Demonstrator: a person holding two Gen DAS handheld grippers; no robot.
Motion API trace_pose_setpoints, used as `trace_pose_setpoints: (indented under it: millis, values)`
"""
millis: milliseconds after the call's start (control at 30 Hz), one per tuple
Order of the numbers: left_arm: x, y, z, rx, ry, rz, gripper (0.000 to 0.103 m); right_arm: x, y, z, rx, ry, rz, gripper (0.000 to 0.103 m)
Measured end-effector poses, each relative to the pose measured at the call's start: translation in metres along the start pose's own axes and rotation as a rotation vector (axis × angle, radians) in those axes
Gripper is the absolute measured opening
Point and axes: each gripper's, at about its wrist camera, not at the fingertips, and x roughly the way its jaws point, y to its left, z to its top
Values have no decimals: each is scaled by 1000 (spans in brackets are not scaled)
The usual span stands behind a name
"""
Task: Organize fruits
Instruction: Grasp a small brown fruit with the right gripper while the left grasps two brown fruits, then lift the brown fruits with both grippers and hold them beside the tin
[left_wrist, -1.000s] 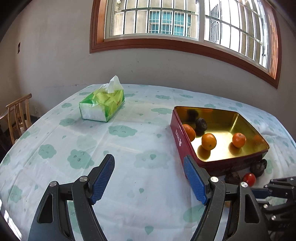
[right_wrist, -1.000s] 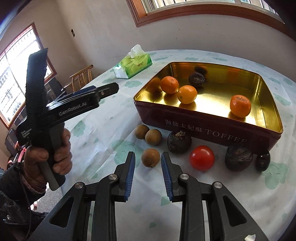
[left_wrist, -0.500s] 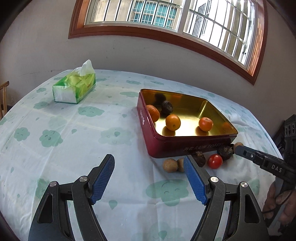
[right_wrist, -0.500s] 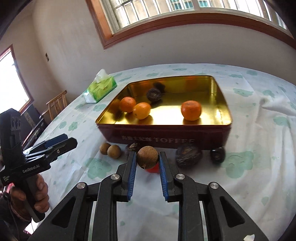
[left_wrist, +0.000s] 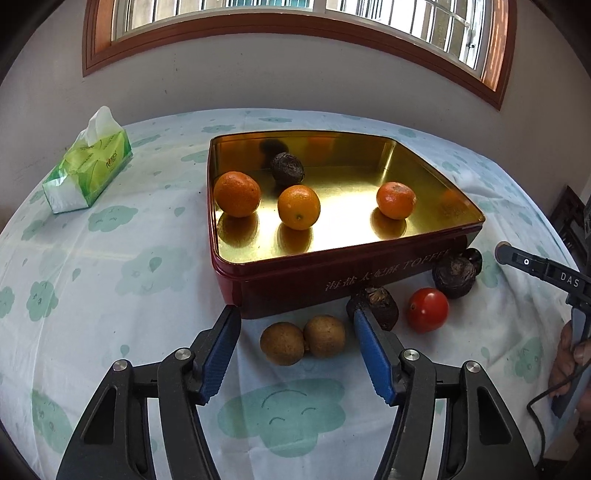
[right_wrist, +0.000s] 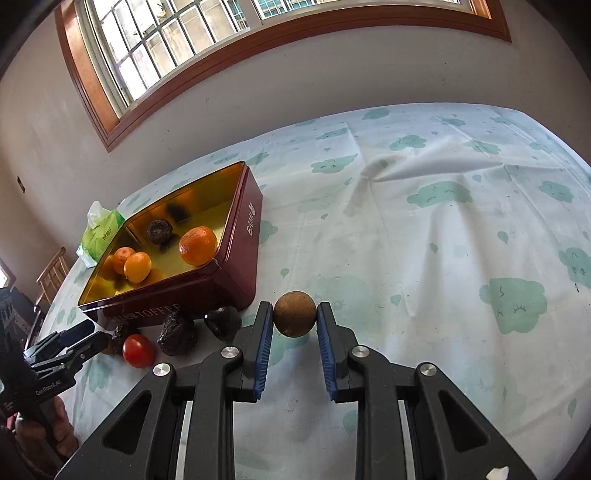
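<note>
The tin (left_wrist: 332, 280) sits mid-table (left_wrist: 110, 295), with the tissue pack (left_wrist: 88, 170) well to its left. Three oranges (left_wrist: 298, 206) and one wrinkled fruit (left_wrist: 287, 168) lie in the tin. Before its front wall: two round fruits (left_wrist: 303, 341) touching, between my left gripper's (left_wrist: 297, 334) fingers; a tomato (left_wrist: 427, 309) to their right. My right gripper (right_wrist: 294, 334) holds a round fruit (right_wrist: 294, 313) to the right of the tin.

Open cloth is offered on the surface (right_wrist: 461, 229) to the right of the red tin (left_wrist: 332, 280). The strip before the tin's front wall is crowded by two brown fruits (left_wrist: 303, 343), three dark wrinkled fruits (left_wrist: 454, 271) and a tomato (left_wrist: 428, 309). The far left corner is taken by a tissue pack (left_wrist: 88, 170).
</note>
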Motion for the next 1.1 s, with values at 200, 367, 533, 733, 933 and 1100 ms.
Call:
trace_pose_setpoints:
  millis: [200, 367, 533, 733, 933, 1100]
  values:
    - [-1, -5, -4, 24, 2, 6, 48, 5, 1, -2, -1, 28, 23, 22]
    - [-25, -19, -4, 21, -116, 45, 48, 11, 3, -2, -5, 62, 20, 22]
    - [-37, -23, 2, -13, -205, 116, 48, 13, 4, -3, -11, 69, 9, 22]
    - [-37, -16, -2, -50, -232, 159, 48, 14, 5, -2, -19, 70, 0, 22]
    - [-40, -13, -4, -65, -245, 172, 48, 14, 8, -2, -26, 71, -10, 22]
    - [-40, -10, -5, -93, -245, 178, 48, 15, 9, -2, -33, 72, -19, 22]
